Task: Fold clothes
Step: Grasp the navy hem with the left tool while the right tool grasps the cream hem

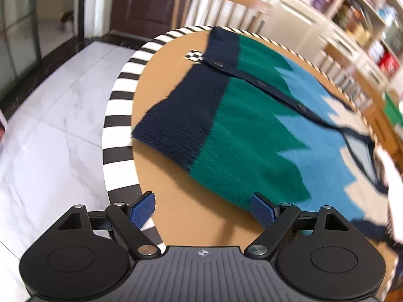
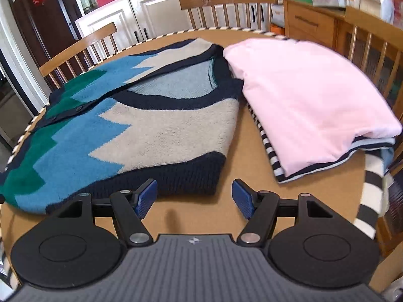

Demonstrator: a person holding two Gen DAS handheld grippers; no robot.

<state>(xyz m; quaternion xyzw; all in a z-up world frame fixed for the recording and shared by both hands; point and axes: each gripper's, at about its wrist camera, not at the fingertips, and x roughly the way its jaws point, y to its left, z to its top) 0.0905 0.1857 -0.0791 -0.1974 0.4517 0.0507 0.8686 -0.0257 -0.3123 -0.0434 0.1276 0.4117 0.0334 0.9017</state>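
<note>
- The left gripper point(image 1: 202, 210) tilts down toward the round brown surface point(image 1: 161, 166), its blue pads spread wide with nothing between them.
- In the left wrist view the knitted cardigan point(image 1: 246, 130) lies flat on the surface from about 12 o'clock round to 3 o'clock, its navy hem toward 10 o'clock and its near edge just ahead of the right-hand pad.
- The right gripper point(image 2: 194, 198) also tilts down over the surface, pads apart at a middling width and empty, with bare surface beneath them.
- In the right wrist view the cardigan spreads from 9 o'clock up to 12 o'clock, its navy edge just beyond the left-hand pad.
- A folded pink garment point(image 2: 304, 100) sits on top of a striped one point(image 2: 270, 151) at about 2 o'clock, touching the cardigan at the collar.
- Wooden chairs point(image 2: 228, 2) stand behind the surface at 12 o'clock.
- The striped rim point(image 1: 118, 115) of the surface curves past at 9 o'clock in the left wrist view.
</note>
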